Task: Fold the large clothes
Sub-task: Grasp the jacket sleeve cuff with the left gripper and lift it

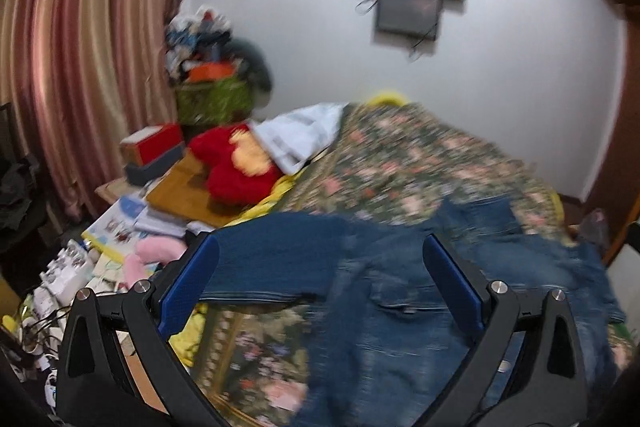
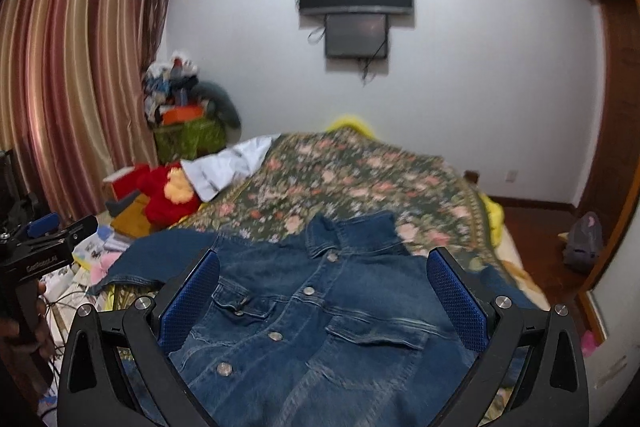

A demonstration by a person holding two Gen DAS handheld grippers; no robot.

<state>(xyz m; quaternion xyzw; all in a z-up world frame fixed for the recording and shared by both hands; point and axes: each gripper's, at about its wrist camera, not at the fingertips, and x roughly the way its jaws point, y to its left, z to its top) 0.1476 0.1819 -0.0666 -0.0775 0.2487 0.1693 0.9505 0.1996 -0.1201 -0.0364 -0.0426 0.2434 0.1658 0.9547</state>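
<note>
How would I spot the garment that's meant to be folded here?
Find the bed with the floral bedspread. At its near end lies a blue denim jacket, front up, collar toward the wall. Its metal buttons and chest pockets set it apart from the white cloth and red plush toy.

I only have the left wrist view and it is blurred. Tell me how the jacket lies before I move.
Observer: The denim jacket lies front up on the floral bedspread, buttoned, collar pointing away from us.
Operator: Report the left sleeve.
Observer: It stretches out flat toward the bed's cluttered side.
Operator: Give me the grippers.
Observer: The right gripper is open above the chest, holding nothing; the left gripper is open too.
</note>
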